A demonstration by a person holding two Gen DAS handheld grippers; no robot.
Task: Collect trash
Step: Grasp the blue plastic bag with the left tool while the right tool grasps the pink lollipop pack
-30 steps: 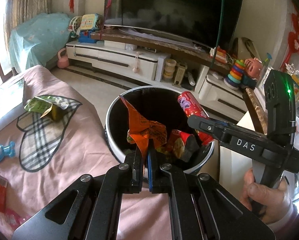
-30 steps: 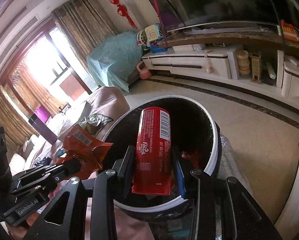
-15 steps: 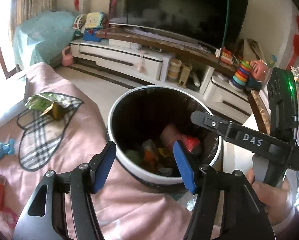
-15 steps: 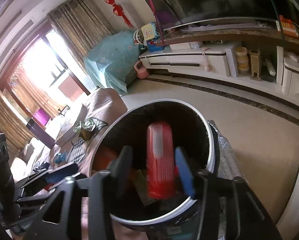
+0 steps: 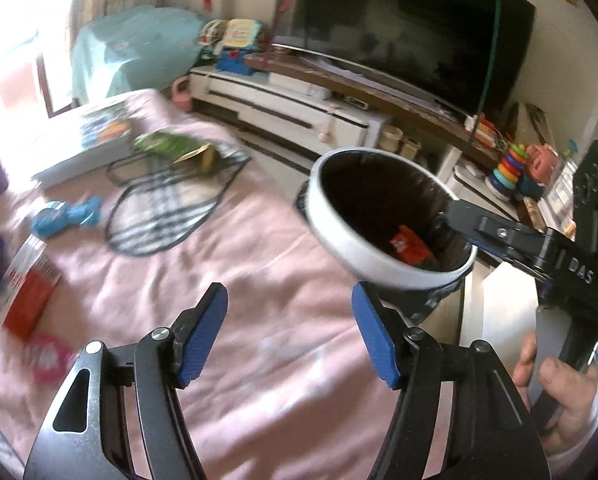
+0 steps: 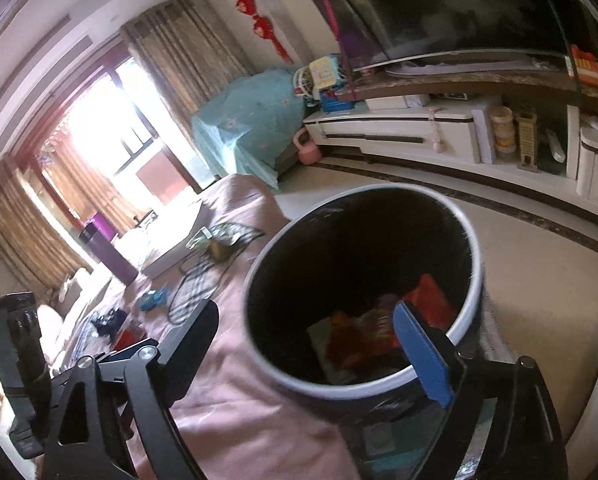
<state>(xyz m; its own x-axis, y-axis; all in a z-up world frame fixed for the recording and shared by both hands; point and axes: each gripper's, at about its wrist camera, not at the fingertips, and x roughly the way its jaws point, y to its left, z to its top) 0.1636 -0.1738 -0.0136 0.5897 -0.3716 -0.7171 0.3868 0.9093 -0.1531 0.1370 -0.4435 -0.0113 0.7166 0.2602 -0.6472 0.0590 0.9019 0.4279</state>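
Note:
A white-rimmed black trash bin (image 5: 383, 268) (image 6: 259, 360) stands at the edge of the pink-covered surface (image 5: 235, 264); red and orange wrappers (image 6: 427, 300) lie inside. My left gripper (image 5: 289, 336) is open and empty over the pink cover, left of the bin. My right gripper (image 6: 315, 356) is open and empty at the bin's near rim; it also shows in the left wrist view (image 5: 499, 236). On the cover lie a green-and-gold wrapper (image 5: 175, 148), a red-and-white packet (image 5: 29, 288), a pink wrapper (image 5: 47, 356) and a blue toy (image 5: 65, 216).
A white book or box (image 5: 87, 140) lies at the cover's far left. A TV (image 5: 403, 28) sits on a white cabinet (image 5: 283, 112) across the tiled floor (image 6: 539, 288). Stacking-ring toys (image 5: 507, 168) stand to the right. A black heart-shaped check pattern (image 5: 167, 208) marks the cover.
Both grippers opened and dropped the orange wrapper and red can into the bin. My left gripper then swung left and back over the pink cover; my right jaws opened wider.

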